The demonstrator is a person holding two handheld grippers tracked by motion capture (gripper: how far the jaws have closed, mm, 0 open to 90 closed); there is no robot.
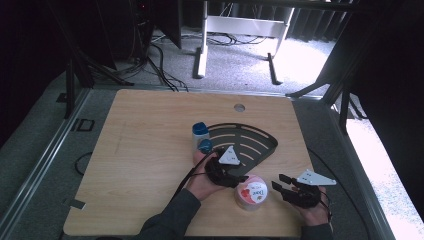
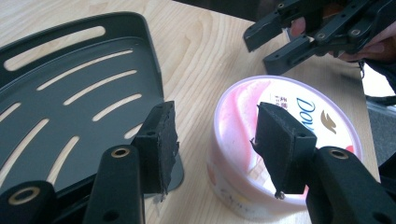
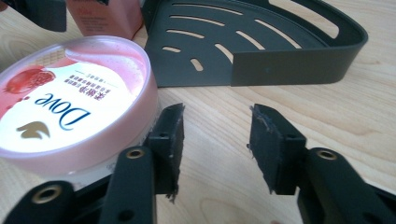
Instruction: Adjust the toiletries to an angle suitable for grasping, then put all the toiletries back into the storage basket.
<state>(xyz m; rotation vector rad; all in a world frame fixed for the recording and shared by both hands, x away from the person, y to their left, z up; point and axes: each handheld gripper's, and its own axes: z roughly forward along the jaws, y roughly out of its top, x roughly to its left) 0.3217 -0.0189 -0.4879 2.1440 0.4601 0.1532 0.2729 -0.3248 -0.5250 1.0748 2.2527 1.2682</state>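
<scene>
With both grippers, left (image 1: 239, 179) and right (image 1: 278, 186), gaping and pinching nothing, the jar (image 1: 251, 191) is sitting at lower centre beside the rack (image 1: 267, 141), and a careless sideways swing could be knocking it off the table (image 1: 150, 130).

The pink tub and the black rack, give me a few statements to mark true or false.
1. The tub stands inside the rack. False: it stands on the table, beside the rack.
2. The tub's lid is on. True.
3. The right gripper is clamped on the tub. False: its jaws stand open over bare table beside it.
4. A blue-capped bottle stands at the rack's left edge. True.
5. The rack's floor has slots. True.
</scene>
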